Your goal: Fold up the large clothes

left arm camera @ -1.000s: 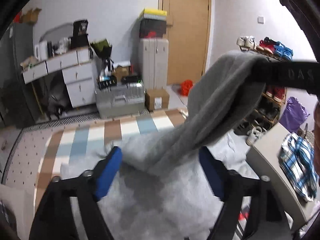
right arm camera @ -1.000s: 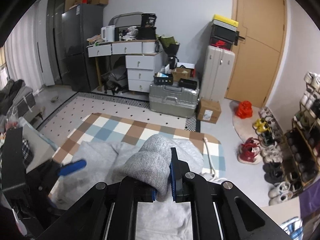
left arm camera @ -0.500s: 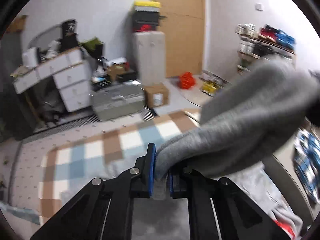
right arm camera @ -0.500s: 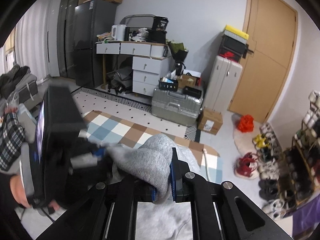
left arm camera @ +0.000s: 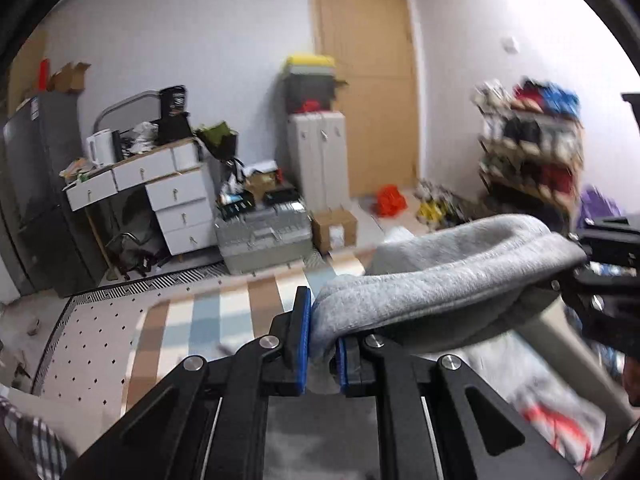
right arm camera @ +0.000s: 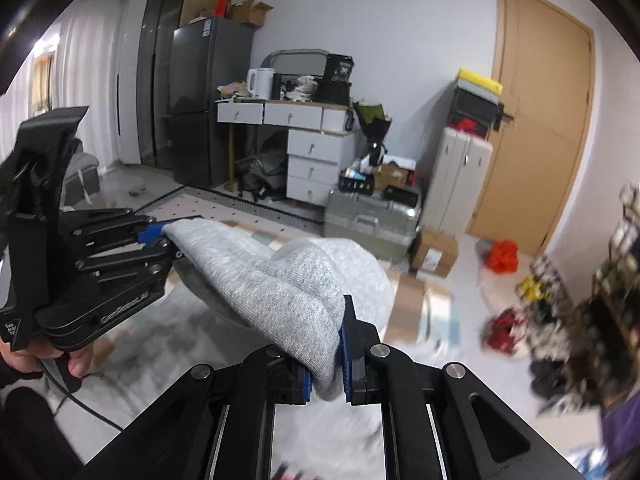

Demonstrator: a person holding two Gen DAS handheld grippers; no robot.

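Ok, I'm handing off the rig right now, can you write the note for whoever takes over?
Left gripper: shut on the grey garment.
Right gripper: shut on the same garment's other end.
Garment: one thick band hangs lifted between the two grippers; the rest lies below on the checked rug.
Done: both ends gripped and raised.
Left: lay the fold over, flatten, finish folding.

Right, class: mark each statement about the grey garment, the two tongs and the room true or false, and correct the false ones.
1. The left tongs are clamped on the grey garment. True.
2. The right tongs are open and empty. False: they are shut on the same garment.
3. The garment hangs between the two tongs. True.
4. The wooden door stands wide open. False: it is closed.
5. A silver suitcase lies on the floor. True.
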